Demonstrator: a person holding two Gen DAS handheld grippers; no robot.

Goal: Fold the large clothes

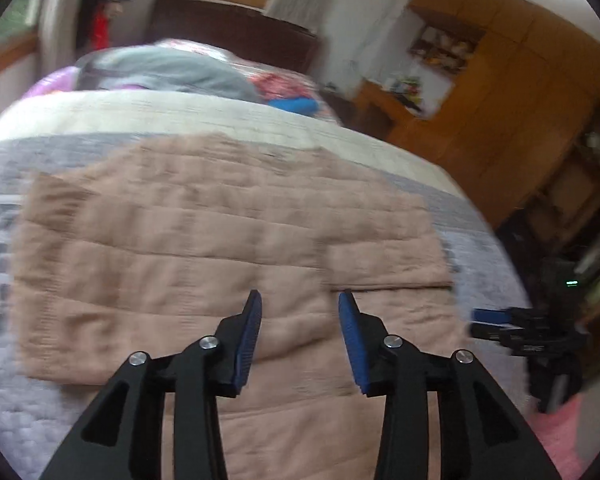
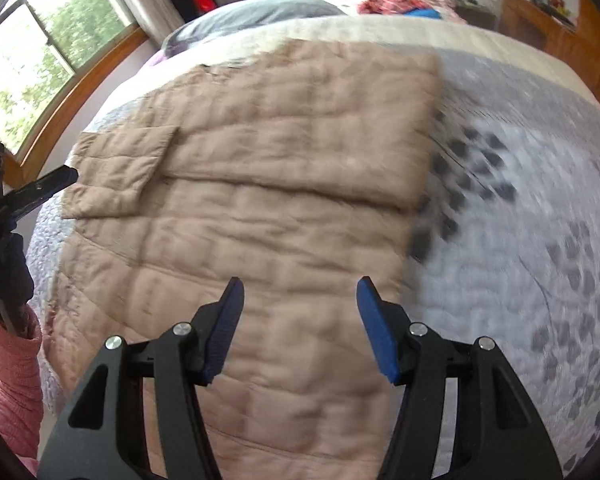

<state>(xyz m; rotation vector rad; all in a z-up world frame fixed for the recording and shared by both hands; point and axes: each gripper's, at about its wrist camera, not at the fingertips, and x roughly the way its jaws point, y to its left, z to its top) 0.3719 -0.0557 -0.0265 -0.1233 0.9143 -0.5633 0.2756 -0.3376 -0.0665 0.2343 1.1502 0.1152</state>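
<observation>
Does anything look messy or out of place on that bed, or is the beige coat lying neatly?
Mostly neat. The beige quilted coat lies flat on the grey patterned bedspread, one part folded across its top. Only the sleeve sticks out past the left edge, still to be tucked in. Both tongs, left and right, are open and hold nothing.

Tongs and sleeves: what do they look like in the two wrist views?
Both tongs, left and right, have matte black angular linkage arms with triangular cut-outs, round silver pivot bolts and ribbed blue pads. The right wrist view shows a pink quilted sleeve at its left edge. No cables or readable markings show.
</observation>
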